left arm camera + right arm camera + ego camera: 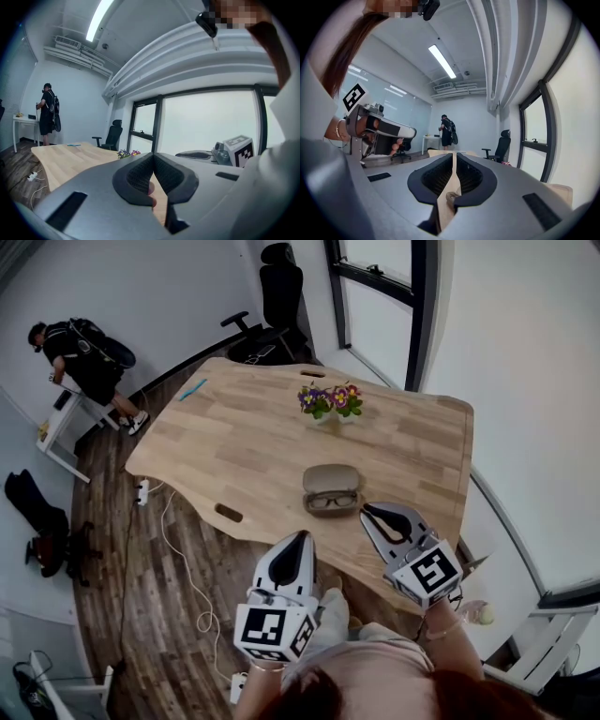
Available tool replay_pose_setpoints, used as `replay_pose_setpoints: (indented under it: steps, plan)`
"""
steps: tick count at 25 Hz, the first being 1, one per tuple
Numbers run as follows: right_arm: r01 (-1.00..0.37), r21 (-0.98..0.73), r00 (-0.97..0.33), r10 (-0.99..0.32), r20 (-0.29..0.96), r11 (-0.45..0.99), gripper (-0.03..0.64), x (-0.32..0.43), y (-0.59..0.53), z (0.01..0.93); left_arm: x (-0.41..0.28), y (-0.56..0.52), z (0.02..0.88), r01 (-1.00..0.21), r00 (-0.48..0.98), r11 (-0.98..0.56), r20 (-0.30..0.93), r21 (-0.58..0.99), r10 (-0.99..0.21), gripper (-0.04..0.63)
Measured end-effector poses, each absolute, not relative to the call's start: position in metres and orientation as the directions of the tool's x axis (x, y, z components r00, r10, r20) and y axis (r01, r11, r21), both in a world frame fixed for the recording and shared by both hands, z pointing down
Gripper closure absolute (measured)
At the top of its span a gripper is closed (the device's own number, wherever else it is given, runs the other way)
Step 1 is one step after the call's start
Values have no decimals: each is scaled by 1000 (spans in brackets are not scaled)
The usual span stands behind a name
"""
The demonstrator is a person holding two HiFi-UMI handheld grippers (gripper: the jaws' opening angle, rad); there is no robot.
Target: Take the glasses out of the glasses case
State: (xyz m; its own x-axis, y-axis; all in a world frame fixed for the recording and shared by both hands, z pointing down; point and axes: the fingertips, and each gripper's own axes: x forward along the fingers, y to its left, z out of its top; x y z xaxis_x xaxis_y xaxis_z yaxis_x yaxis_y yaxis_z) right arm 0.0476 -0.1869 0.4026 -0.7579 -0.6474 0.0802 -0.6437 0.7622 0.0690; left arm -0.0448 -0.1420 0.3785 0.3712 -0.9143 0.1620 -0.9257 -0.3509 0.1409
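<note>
A brown glasses case (331,486) lies open on the wooden table (244,437), near its front edge. Dark-framed glasses (333,502) rest in the case's nearer half. My right gripper (367,512) hovers just right of the case and a little nearer, apart from it, jaws shut and empty. My left gripper (300,536) hangs off the table's front edge, nearer than the case, also shut on nothing. In the left gripper view (153,157) and the right gripper view (454,157) the dark pads meet at the tips. Both cameras look out level across the room.
A small pot of purple and yellow flowers (330,401) stands behind the case. A blue pen (193,389) lies at the table's far left. An office chair (279,296) stands beyond the table, a person (84,362) bends over a white desk at left, and cables (183,568) trail on the floor.
</note>
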Motion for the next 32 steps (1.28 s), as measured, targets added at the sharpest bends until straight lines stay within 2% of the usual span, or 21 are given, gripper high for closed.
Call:
replay_pose_setpoints:
  steps: [13, 32]
  plan:
    - [-634, 102, -747, -641, 175, 767, 614, 32, -238, 427, -58, -197, 390, -913, 402, -378, 178, 152, -898, 595]
    - [-515, 140, -776, -529, 343, 846, 594, -11, -286, 484, -86, -265, 401, -902, 424, -395, 180, 174, -888, 595]
